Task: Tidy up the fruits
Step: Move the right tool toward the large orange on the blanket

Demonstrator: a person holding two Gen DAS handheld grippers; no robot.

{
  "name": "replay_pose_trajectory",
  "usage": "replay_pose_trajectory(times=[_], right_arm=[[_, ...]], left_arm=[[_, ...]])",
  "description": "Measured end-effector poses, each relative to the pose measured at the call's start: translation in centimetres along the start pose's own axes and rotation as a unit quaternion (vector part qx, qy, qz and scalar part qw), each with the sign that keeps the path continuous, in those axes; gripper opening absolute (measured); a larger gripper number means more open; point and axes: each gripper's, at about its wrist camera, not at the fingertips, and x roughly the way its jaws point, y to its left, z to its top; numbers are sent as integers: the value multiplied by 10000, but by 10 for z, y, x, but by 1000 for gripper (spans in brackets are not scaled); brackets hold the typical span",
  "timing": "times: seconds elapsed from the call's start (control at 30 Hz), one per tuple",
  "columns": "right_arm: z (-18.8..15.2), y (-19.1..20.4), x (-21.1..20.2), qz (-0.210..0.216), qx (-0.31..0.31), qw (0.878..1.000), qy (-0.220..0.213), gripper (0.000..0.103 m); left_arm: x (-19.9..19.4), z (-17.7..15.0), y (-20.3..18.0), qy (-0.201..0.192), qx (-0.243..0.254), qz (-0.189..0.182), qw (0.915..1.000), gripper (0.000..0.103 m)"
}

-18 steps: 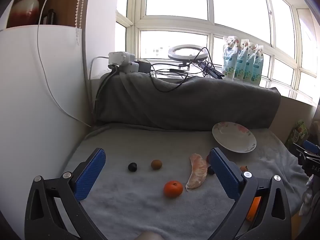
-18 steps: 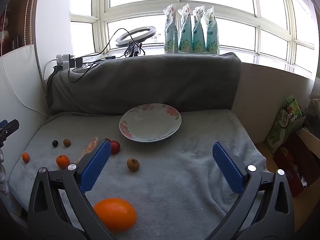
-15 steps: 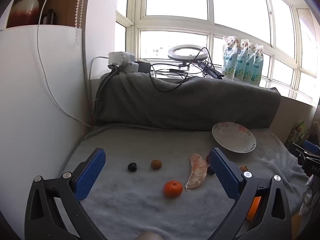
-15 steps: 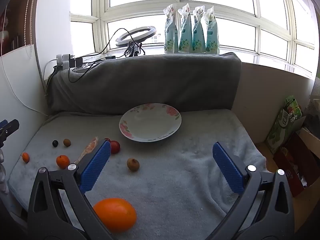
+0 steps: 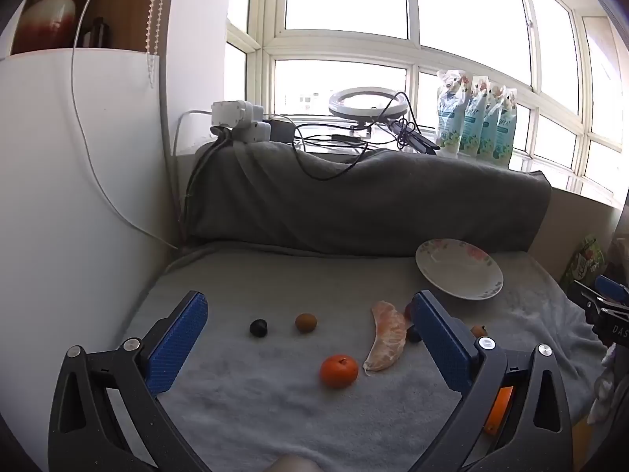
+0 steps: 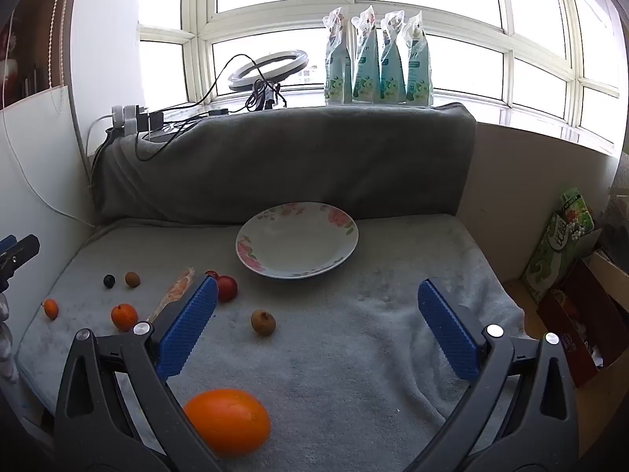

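Floral-rimmed plate (image 6: pixel 251 253) — perhaps pink blooms

Four pale green pouches (image 6: pixel 378 59) are standing in a row on the windowsill at the upper middle of the frame, a ring light (image 6: pixel 269 69) is lying to their left trailing black cables, and a green carton (image 6: pixel 560 244) is leaning at the right edge.

A white plate (image 6: pixel 297 242) with a pink floral rim is set empty at the back of the grey blanket (image 6: pixel 354 346). The fruits are scattered apart from it: a large orange (image 6: pixel 227 421) nearest, a brown longan (image 6: pixel 263 321), a red cherry tomato (image 6: pixel 227 288), a peeled citrus segment (image 5: pixel 384 336), a small tangerine (image 5: pixel 339 370), a dark berry (image 5: pixel 258 328), a second brown fruit (image 5: pixel 306 322), and a kumquat (image 6: pixel 50 308) at the left edge.
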Motion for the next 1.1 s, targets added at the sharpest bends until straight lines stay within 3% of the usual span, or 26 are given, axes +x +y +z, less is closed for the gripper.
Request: replay_pose_trajectory(times=[0.6,0.87,1.1], right_arm=[[-9,1,4,34,1,9998,173,103],[-11,-5,3,70,-45,9991,404,103],[-18,-13,6,209,-111,9989,400,103]], left_arm=[[4,-10,-9,175,98,-194,9996,102],[8,-19,-18,383,135,-486,9980,102],[15,-30,-22,687,38,-984,9928,102]])
